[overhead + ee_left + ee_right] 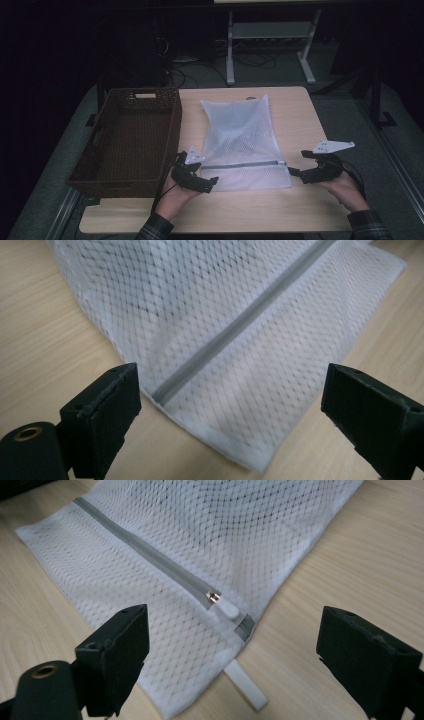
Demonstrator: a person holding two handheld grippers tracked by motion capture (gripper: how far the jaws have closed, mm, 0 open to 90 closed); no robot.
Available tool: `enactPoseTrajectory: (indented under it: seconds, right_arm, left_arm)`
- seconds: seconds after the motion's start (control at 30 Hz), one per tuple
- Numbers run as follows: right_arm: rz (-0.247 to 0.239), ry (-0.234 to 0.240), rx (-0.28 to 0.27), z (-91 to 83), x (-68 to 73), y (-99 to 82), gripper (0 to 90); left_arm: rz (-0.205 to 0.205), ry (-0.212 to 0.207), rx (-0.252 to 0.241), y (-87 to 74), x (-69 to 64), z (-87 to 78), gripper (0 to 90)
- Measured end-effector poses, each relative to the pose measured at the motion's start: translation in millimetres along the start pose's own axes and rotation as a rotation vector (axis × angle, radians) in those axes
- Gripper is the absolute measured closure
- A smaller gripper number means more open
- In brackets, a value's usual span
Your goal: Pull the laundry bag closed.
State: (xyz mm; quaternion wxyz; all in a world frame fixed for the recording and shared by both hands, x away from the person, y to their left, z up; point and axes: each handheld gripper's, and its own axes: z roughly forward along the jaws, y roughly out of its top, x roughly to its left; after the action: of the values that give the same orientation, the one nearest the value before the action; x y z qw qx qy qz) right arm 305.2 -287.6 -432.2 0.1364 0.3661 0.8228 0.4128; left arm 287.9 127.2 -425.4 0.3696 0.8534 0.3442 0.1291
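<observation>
- White mesh laundry bag flat on light wood table, long axis running away from person, grey zipper crossing near end from left to right.
- Left gripper at bag's near-left corner, resting low over table, held by left hand; grey plate on top.
- Left gripper view: jaws spread wide, nothing pinched. Bag corner lies between jaws & a bit ahead, no pad touching mesh. Zipper's closed end just right of left jaw, zipper running up & away to upper right.
- Right gripper just off bag's right edge, level w/ zipper line, held by right hand; grey plate above it.
- Right gripper view: jaws likewise wide apart, empty. Zipper slider w/ white pull tab sits ahead, roughly mid-gap, near bag's edge. White strap tab sticks out from bag's hem onto bare table, between jaws, closer than slider.
- Bag's near hem partly behind left jaw in right gripper view; contact there: can't tell, looks apart.
- Bag not lifted anywhere; mesh slack, lightly puffed toward far end, faint folds.
- Dark brown woven basket on table's left side, just beside bag's left edge & left gripper; interior dark.
- Zipper shut along its visible length, slider at right end.
</observation>
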Motion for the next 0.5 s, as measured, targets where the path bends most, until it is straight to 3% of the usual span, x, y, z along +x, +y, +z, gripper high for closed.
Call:
enactPoseTrajectory:
  seconds: [0.5]
  right_arm:
    - [0.028,-0.046,0.014,-8.5,19.7,-29.5,10.7]
  left_arm:
    - [0.026,-0.025,-0.024,-26.4,-23.2,-13.5,9.1]
